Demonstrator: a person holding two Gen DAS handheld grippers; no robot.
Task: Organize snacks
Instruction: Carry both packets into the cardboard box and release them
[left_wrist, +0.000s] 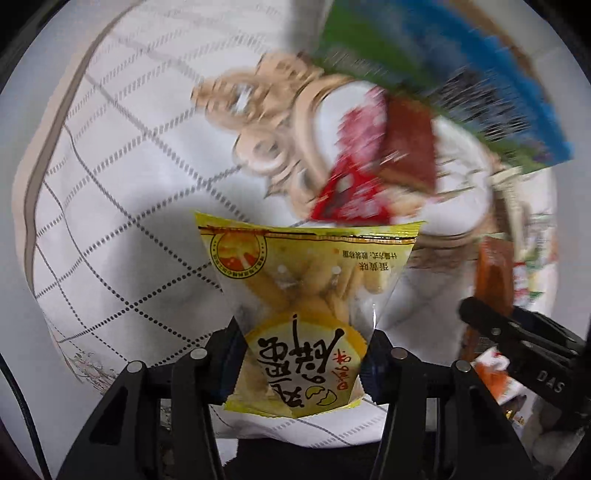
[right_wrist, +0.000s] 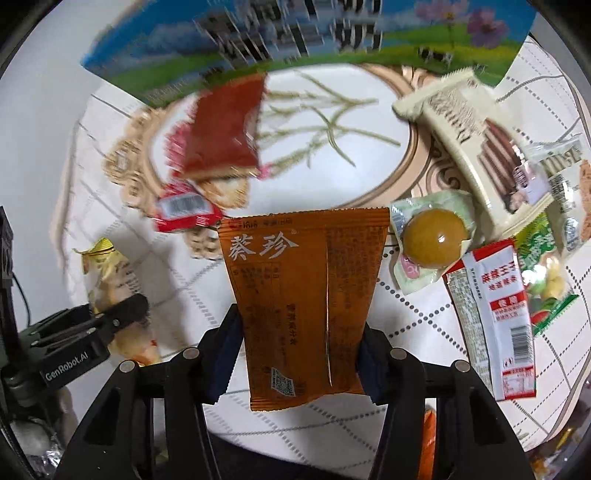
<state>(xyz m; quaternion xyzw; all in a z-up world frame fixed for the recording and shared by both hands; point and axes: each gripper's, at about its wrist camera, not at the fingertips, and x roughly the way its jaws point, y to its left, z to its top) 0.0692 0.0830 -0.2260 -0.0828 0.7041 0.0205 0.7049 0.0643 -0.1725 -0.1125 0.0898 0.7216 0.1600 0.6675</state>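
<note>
Gripping packets lengthwise, left tongs (left_wrist: 301, 354) clamp a yellow plastic biscuit packet (left_wrist: 303, 310), right tongs (right_wrist: 295, 354) an orange foil packet (right_wrist: 303, 306), ornate white plate (right_wrist: 369, 177) just ahead.

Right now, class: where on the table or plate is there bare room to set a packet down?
The plate's centre is bare, between the red packet and cream box. The tablecloth left of the plate is also free. Crowded: around the egg pouch and striped sachet.

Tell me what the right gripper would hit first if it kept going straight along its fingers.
Probably bare tablecloth just short of the plate's rim, led by the orange packet in its jaws; depth is hard to judge.
</note>
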